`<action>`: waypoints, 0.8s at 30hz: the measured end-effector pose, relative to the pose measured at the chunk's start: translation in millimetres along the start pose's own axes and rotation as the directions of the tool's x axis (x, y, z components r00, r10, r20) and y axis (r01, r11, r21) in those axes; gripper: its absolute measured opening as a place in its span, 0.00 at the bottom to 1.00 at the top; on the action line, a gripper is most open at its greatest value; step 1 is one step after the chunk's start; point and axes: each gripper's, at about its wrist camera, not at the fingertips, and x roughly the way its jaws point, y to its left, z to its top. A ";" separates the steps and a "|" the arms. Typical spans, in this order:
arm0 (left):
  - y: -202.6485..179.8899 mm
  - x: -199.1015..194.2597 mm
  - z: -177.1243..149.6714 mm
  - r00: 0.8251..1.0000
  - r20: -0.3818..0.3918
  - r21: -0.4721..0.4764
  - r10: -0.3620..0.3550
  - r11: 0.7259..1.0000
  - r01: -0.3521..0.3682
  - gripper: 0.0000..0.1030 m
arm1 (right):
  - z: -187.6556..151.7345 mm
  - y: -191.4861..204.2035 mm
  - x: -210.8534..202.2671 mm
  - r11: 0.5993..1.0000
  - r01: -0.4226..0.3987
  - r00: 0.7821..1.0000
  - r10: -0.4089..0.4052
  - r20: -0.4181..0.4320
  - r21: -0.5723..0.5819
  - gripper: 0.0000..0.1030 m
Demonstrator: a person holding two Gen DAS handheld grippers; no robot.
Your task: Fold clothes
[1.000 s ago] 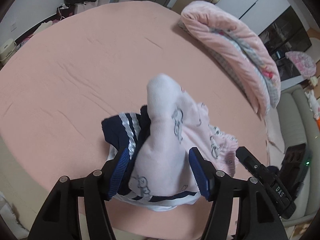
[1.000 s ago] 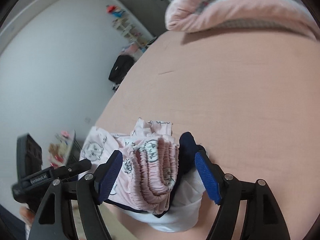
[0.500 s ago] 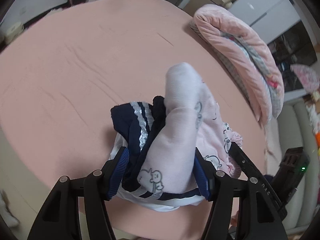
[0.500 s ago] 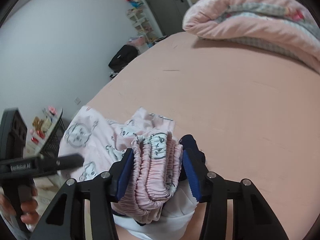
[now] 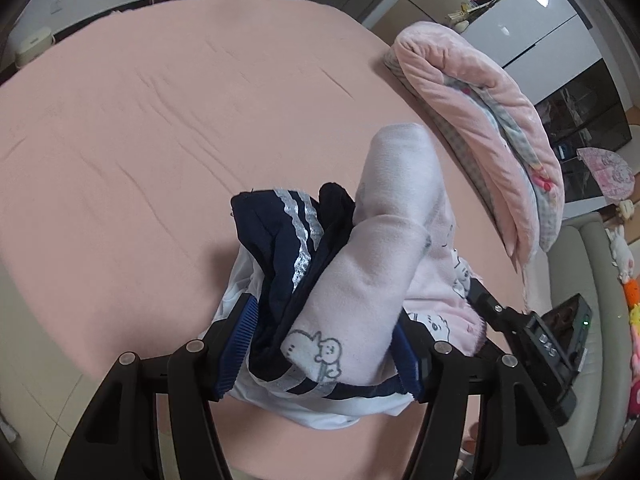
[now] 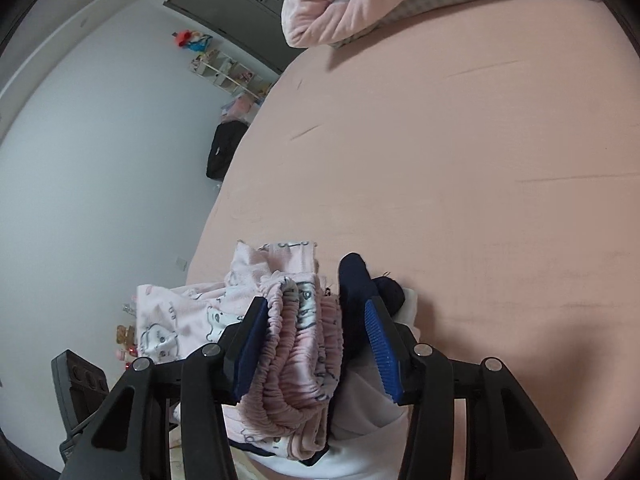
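Note:
A bundle of clothes hangs just above the pink bed (image 5: 160, 120): a pink pyjama piece with cartoon prints (image 5: 360, 288), a navy garment with silver-white stripes (image 5: 288, 240) and a white garment (image 5: 320, 408) underneath. My left gripper (image 5: 324, 352) is shut on one end, its blue pads pressed into the pink and navy cloth. At the other end, my right gripper (image 6: 318, 348) is shut on the gathered pink waistband (image 6: 296, 344) and the navy cloth (image 6: 356, 292). The right gripper's black housing (image 5: 552, 340) shows at the left view's right edge.
A folded pink blanket (image 5: 480, 112) lies along the bed's far side, also top of the right view (image 6: 360, 8). A pale sofa (image 5: 580, 312) stands beyond the bed's right edge. A black bag (image 6: 224, 152) sits on the floor by the wall.
The right gripper's jaws have closed onto the pink waistband and navy cloth, and that gripper has sunk and rolled. The left gripper keeps its hold; the bundle has tilted a little.

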 end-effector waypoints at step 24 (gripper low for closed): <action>-62.9 -75.4 -37.1 0.982 0.168 0.118 0.089 0.987 -0.110 0.65 | -31.0 94.5 -92.5 0.956 0.034 0.999 -0.031 0.017 -0.290 0.81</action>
